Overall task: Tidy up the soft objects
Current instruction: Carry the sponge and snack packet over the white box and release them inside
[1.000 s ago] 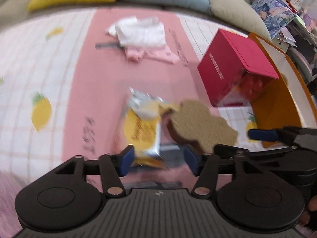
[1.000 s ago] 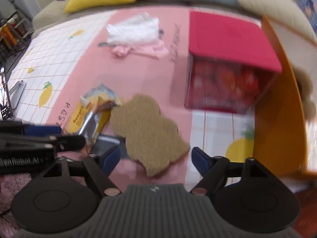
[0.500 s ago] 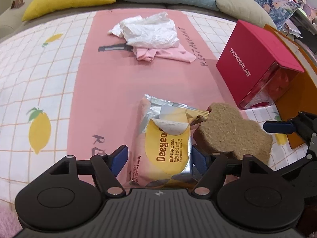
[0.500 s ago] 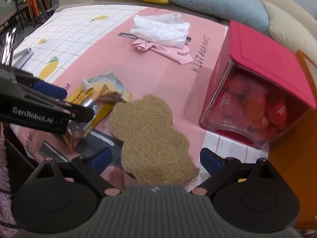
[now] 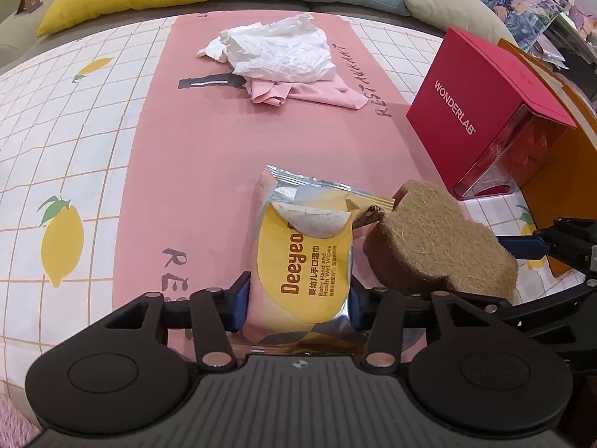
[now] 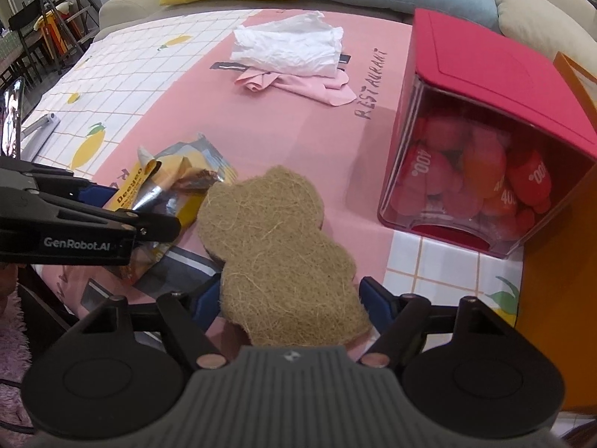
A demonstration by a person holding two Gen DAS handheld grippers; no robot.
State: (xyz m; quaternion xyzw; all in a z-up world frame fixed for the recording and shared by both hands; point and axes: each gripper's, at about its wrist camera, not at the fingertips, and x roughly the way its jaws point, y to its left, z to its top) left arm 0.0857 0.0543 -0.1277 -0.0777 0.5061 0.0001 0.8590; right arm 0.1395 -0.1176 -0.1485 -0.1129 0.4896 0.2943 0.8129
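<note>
Since half a second ago both grippers have closed in: the left gripper [image 5: 298, 300] now pinches the near end of the yellow-and-silver foil wet-wipes pack [image 5: 304, 250], and the right gripper [image 6: 285, 300] clamps the brown bear-shaped coir scrubbing pad [image 6: 278, 246], both held over the pink lemon-print counter [image 5: 93, 149]. The pack looks light, crinkly and slippery; the pad springy, rough and easy to grip. The near ends of both are hidden behind the gripper bodies.

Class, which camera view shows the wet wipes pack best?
The left wrist view: the wet wipes pack faces the camera between the left gripper fingers, label readable. The right wrist view shows it sideways, crumpled, partly hidden by that gripper.
</note>
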